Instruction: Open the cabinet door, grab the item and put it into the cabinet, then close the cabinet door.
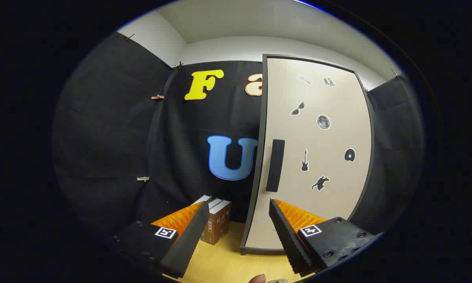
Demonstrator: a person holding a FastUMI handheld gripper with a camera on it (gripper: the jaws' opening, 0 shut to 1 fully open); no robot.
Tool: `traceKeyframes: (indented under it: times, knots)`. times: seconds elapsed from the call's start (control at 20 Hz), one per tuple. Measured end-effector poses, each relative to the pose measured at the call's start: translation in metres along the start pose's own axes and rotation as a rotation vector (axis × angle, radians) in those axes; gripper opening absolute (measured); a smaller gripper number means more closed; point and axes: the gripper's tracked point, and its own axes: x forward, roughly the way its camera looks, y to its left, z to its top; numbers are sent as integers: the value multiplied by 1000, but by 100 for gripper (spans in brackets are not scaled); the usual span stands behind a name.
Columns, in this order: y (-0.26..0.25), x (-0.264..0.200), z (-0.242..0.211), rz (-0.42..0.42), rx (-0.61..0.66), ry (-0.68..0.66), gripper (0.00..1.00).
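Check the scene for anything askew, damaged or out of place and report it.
Nothing stands out. The cabinet door is shut and sits straight, its dark handle intact. The books stand upright on the wooden table beyond the left finger. The gripper is open and holds nothing.

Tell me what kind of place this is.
Probably a staged recording booth rather than a real home: black cloth wall clipped up behind, a beige cabinet covered in stickers, some books on a wooden tabletop. The open claw holds nothing.
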Motion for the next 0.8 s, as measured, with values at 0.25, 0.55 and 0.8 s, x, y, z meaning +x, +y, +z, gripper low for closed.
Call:
traceKeyframes:
  times: [0.25, 0.55, 0.8]
  knots:
    - [6, -3, -5, -8, 19, 7, 97]
    - [5, 1, -5, -21, 20, -2, 97]
    - [-17, 1, 0, -36, -2, -21, 97]
